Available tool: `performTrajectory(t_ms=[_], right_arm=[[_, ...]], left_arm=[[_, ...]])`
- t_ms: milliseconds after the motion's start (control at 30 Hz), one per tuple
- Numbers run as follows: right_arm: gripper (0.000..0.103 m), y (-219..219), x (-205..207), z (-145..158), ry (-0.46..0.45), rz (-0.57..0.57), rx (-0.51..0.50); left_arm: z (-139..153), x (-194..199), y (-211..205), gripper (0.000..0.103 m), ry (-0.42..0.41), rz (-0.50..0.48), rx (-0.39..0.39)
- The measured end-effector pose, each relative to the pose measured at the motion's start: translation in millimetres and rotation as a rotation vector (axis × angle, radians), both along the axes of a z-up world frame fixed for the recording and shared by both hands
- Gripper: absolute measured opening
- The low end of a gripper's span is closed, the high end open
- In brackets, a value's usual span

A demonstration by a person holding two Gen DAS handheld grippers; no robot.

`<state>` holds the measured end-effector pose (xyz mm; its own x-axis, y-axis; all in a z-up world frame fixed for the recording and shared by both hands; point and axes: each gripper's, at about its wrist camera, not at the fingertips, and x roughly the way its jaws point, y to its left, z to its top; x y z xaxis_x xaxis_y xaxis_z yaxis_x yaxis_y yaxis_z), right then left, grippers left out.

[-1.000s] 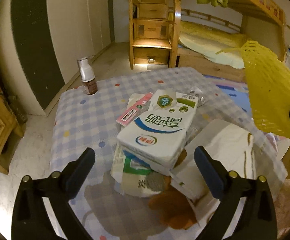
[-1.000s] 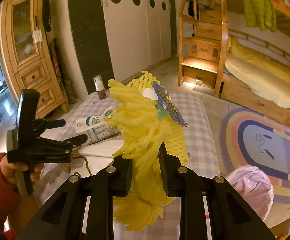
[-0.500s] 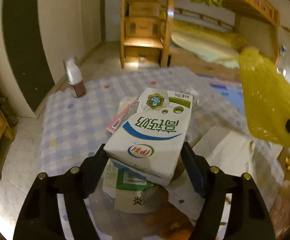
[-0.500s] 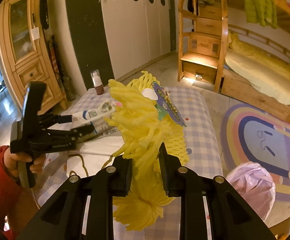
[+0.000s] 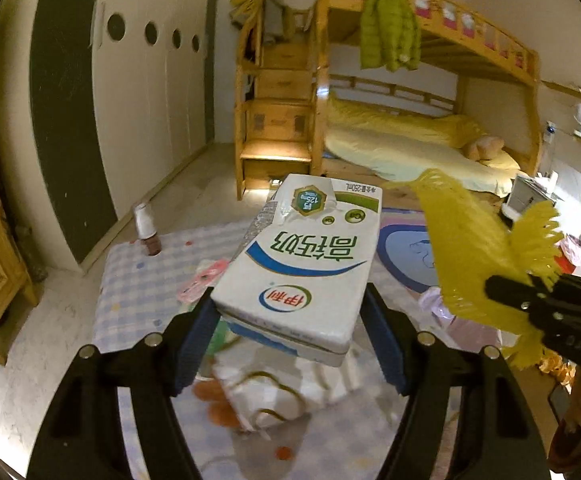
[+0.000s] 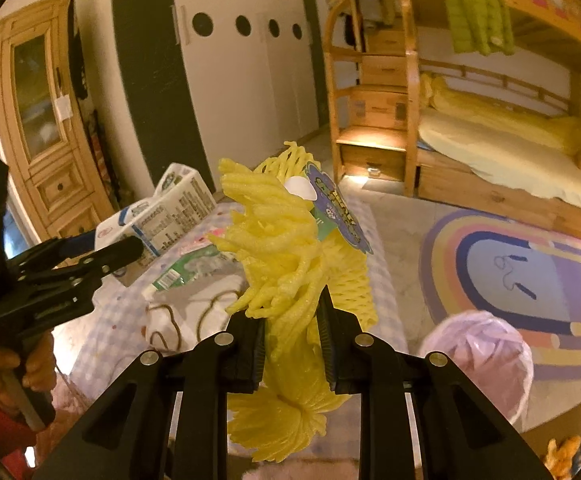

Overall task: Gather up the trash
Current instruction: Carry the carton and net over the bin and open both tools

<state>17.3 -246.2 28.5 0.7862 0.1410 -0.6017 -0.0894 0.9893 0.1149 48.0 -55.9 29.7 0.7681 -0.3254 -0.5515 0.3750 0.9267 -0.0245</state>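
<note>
My left gripper (image 5: 290, 316) is shut on a white milk carton (image 5: 302, 264) and holds it lifted above the table; the carton also shows in the right wrist view (image 6: 158, 216). My right gripper (image 6: 292, 320) is shut on a yellow foam fruit net (image 6: 286, 256) with a purple label, held above the table's right side. The net also shows in the left wrist view (image 5: 470, 248). A green and white carton (image 6: 186, 272) and a pink wrapper (image 5: 202, 280) lie on the checked tablecloth (image 5: 138, 280).
A small spray bottle (image 5: 146, 232) stands at the table's far left corner. A white cloth with brown loops (image 6: 186, 316) lies on the table. A pink bag-lined bin (image 6: 478, 360) stands on the floor right of the table. Bunk bed and wardrobes stand behind.
My left gripper closed on the milk carton and lifted it off the pile on the table. My right gripper kept holding the foam net almost still.
</note>
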Motion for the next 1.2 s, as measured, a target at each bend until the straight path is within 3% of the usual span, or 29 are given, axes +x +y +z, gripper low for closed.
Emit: performTrajectory(t_ms=[133,633,900,1100,1200], right_arm=[[0.023,-22.1,-20.3,-5.0,0.01,-0.049,0.015],[0.024,-151.0,-65.0,-41.2,0.072,-0.34,0.1],[0.024,-210.2,-50.1,-76.6,0.147,-0.429,0.133],[0.027,-238.5,-26.3,-104.3,0.194,-0.462,0.155],[0.04,-246.9,-12.7,-116.7,0.217,-0.459,0.169]], left_arm=[[-5.1,-10.4,-30.0,0.069,0.024,-0.044,-0.02],[-36.4,-4.9,-186.7,0.07,0.07,-0.307,0.073],[-60.7,24.5,-260.7,0.07,0.119,-0.404,0.056],[-75.4,44.7,-288.3,0.072,0.159,-0.423,0.036],[-76.9,53.4,-291.6,0.077,0.164,-0.426,0.018]])
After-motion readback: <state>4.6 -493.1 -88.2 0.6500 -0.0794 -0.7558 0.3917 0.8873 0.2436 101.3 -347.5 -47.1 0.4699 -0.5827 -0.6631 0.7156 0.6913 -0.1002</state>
